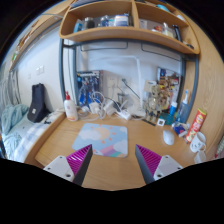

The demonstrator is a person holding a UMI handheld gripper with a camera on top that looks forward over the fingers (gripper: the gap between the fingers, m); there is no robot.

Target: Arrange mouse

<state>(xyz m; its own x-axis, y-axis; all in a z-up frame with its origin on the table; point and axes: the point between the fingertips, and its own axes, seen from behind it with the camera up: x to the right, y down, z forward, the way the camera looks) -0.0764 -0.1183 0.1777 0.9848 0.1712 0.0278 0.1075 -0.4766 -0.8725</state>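
While your claw (112, 163) hangs open and empty over the smooth wooden table (60, 140), the small rounded white mouse (168, 137) sits right of the rectangular pastel mousepad (102, 139).

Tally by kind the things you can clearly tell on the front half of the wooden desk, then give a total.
Pastel patterned rectangular mouse mat: 1
White rounded mouse: 1
White plastic bottle with red cap: 1
Total: 3
The clutter at the back is too small to count. The gripper is open, with its fingers just short of the mat.
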